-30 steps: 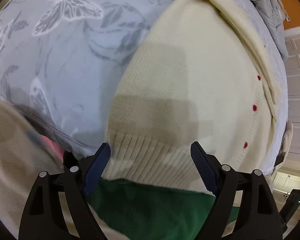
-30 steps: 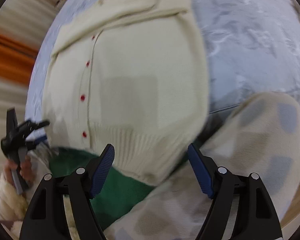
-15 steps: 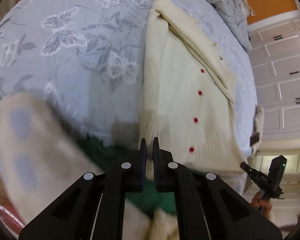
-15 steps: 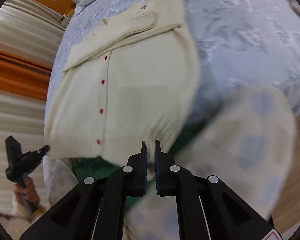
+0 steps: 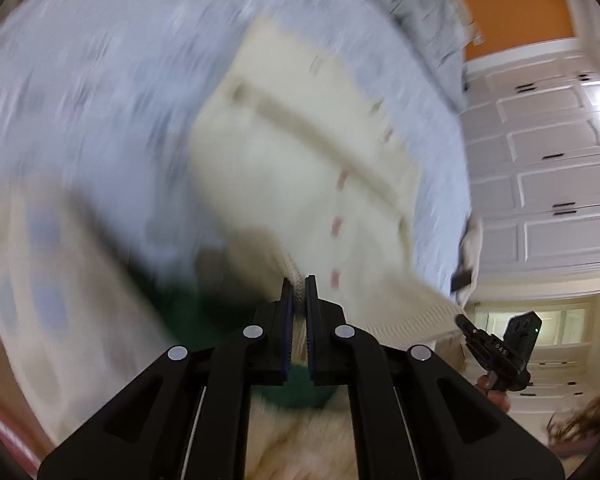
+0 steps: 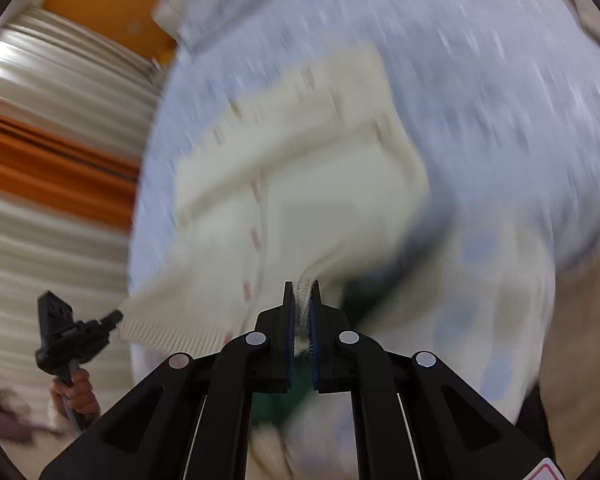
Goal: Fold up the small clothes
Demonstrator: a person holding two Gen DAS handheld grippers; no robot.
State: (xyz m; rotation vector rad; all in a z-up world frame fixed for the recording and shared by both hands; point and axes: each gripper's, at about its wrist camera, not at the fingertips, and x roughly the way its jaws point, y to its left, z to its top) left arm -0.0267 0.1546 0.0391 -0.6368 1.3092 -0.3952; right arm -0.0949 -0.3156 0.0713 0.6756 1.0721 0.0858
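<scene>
A cream knitted cardigan (image 5: 300, 168) with red buttons lies on the bed, its ribbed hem raised off the cover. My left gripper (image 5: 298, 292) is shut on one corner of that hem. My right gripper (image 6: 302, 300) is shut on the other corner of the cardigan (image 6: 300, 184). The hem stretches between the two. In the left wrist view the right gripper (image 5: 462, 320) shows at the far right; in the right wrist view the left gripper (image 6: 114, 316) shows at the left, held by a hand. Both views are motion-blurred.
A green garment (image 5: 204, 312) and a cream cloth with blue-grey squares (image 5: 40, 264) lie at the bed's near edge, under the hem. The bed cover (image 6: 500, 100) is pale blue. A grey quilt (image 5: 432, 12) lies at the far end, with white cupboard doors (image 5: 548, 160) beyond.
Both grippers went from open around the hem to shut on it, then rose, lifting the hem off the green garment. The bed now looks farther away.
</scene>
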